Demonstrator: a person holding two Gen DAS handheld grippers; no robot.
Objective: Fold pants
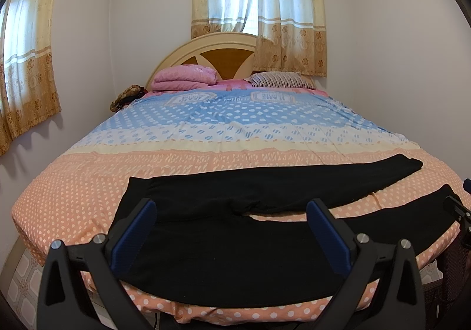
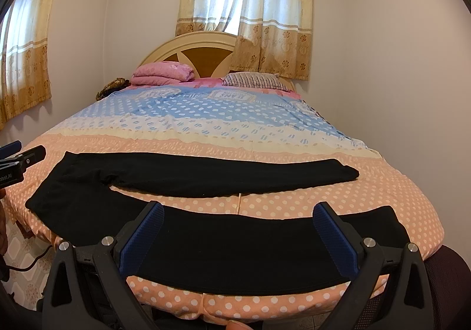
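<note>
I've got the pants (image 1: 235, 200) spread flat across the near end of the bed (image 1: 88, 171), waist to the left, both legs running off to the right. Legs are splayed w/ a strip of peach sheet showing between them: far leg (image 2: 235, 174) ends well short of the right edge, near leg (image 2: 235, 241) lies along the near edge of the mattress.

No fold made yet, as far as I can see. Fabric is one layer everywhere, no doubled edge or crease. So I judge the task at the very start: laid out only. Left to do, I'd say: bring one leg over the other, then fold lengthwise down to a compact stack.

L gripper (image 1: 232, 212) is released, jaws wide apart, nothing between the blue pads; it hovers over the crotch/waist area, near side. R gripper (image 2: 238, 215) also released, jaws wide, empty, hovering over the middle of the near leg. Can't tell if either touches the cloth; looks like both are above it.

Far end of the bed has a pink blanket (image 1: 184, 77) and striped pillow (image 1: 279, 80), well apart from the pants, not in my way.
</note>
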